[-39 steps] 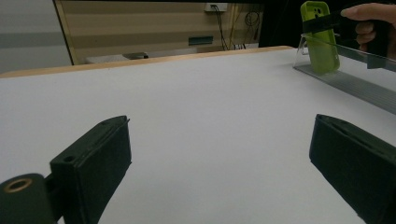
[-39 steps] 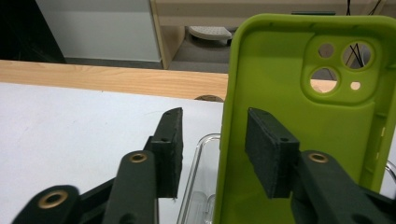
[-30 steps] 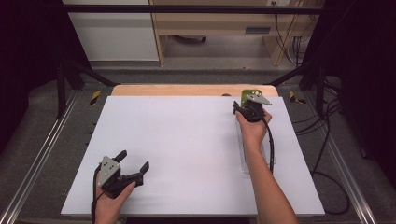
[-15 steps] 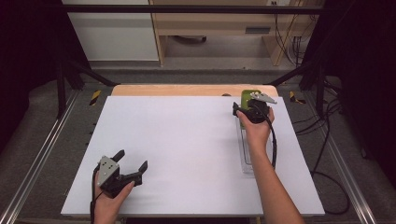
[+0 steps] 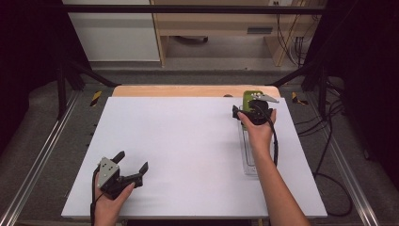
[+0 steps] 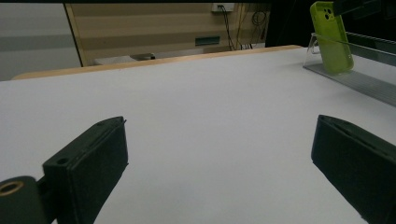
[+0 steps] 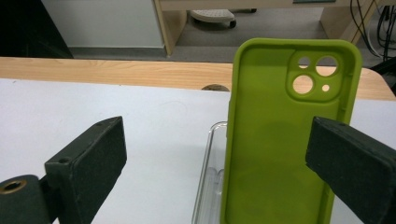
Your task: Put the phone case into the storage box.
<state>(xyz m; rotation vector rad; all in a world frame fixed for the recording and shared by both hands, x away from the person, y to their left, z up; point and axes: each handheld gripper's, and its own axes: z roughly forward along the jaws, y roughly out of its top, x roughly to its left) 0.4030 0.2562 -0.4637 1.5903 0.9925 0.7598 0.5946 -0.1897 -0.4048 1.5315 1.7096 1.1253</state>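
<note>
Right tongs (image 7: 215,158) opening around the green case (image 7: 285,135)

The case is leaning upright on a clear stand (image 5: 248,155) at the bench's (image 5: 188,141) far right, between the parted jaws, nearer the right one; left tongs (image 5: 134,165) are resting apart, empty.

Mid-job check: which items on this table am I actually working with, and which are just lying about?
In the job:
green phone case, leaning on the clear stand
right gripper, jaws just opened, standing either side of the case

Lying about:
left gripper, open over bare white board
yellow-black objects beside the table
</note>
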